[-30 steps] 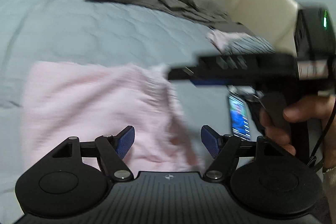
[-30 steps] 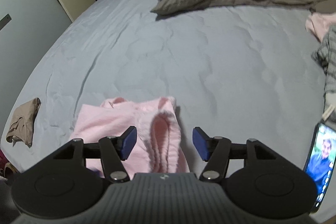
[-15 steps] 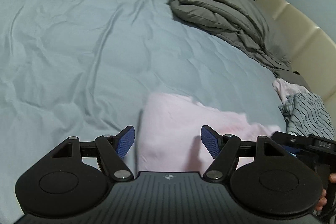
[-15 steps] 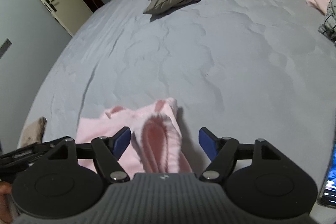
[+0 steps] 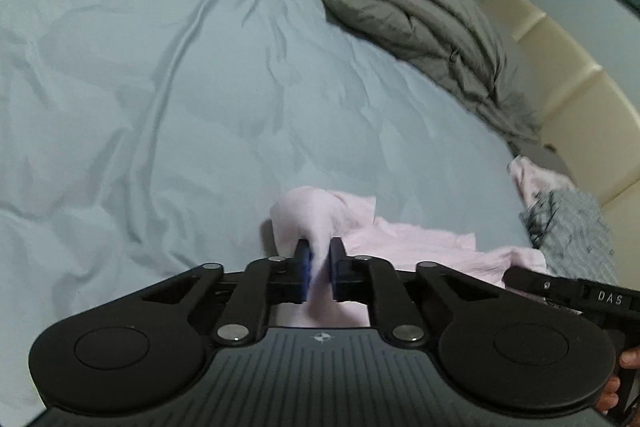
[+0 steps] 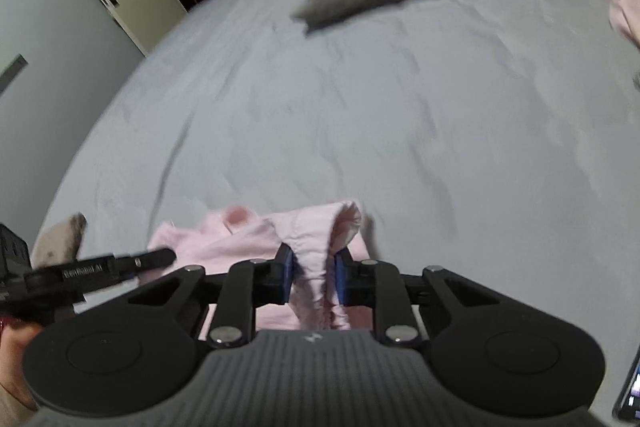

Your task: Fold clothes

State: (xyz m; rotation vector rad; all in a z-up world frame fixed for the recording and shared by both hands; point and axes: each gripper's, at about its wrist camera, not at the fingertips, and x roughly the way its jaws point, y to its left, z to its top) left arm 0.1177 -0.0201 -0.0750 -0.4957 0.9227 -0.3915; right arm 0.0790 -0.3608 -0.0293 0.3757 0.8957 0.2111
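Grips have just landed on both sides: half a second ago each pair of tongs stood wide over the pink garment [image 5: 404, 243], and since then both have been closing, with cloth between the pads. The left tongs [image 5: 319, 267] are now clenched on a raised corner of the pink cloth, which bunches up just ahead of their tips. The right tongs [image 6: 311, 273] are grasping a thicker gathered fold (it looks like a hemmed opening, a cuff or leg), so their pads stand further apart with the fabric pinched between them.

For the task this reads as the pick-up that begins a fold: two points of the garment are held and the rest lies on the bed [image 5: 168, 99] between and below the tongs, so a lift or carry-over can follow. No fold looks made yet.

The near part of the garment is hidden under both tong bodies, so its kind and full outline cannot be told, nor which two points are held relative to each other. The right view is blurred. Far ahead of the tongs lies a grey duvet [image 5: 404, 3]; right of the left tongs a striped cloth [image 5: 576, 227] and another pink piece are cut off by the other tool. Left of the right tongs a small beige cloth [image 6: 60, 235] is half hidden, and a phone [image 6: 632, 387] is clipped by the frame's edge
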